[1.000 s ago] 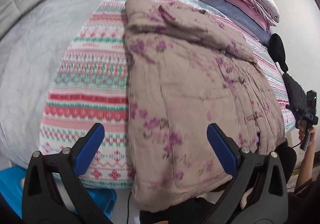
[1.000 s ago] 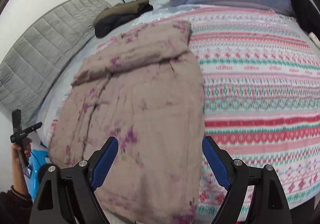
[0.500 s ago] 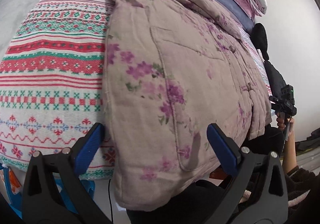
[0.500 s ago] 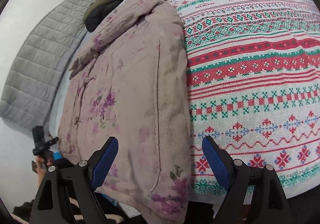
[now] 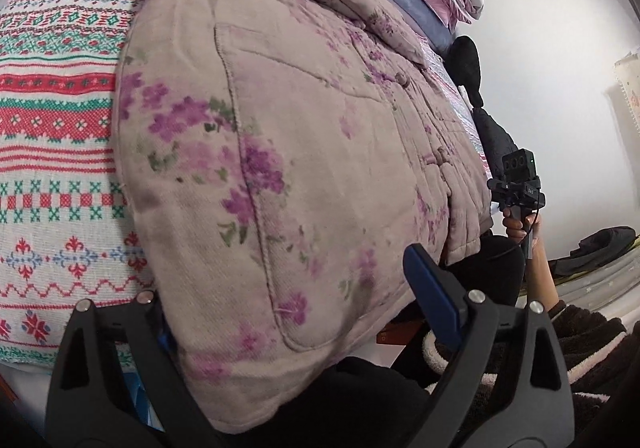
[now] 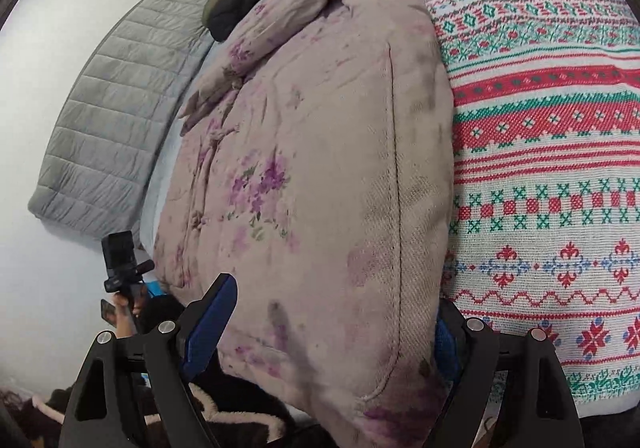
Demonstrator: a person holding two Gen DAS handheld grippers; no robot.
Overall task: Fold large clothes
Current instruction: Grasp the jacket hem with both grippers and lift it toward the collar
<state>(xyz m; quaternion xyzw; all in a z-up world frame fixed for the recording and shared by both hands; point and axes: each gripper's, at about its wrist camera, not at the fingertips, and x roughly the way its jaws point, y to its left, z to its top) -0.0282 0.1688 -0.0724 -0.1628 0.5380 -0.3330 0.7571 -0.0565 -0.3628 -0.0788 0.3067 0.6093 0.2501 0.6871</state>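
A patterned red, green and white blanket (image 5: 56,135) is spread over the bed, and on it the padded floral jacket (image 5: 304,151) is laid flat, with its hem hanging over the near edge of the bed. The hem is found between the widely opened jaws of the left gripper (image 5: 296,312), which are placed around one lower corner but are not closed on it. In the same way the other lower corner (image 6: 360,328) is straddled by the wide-open jaws of the right gripper (image 6: 332,320), and nothing is held.
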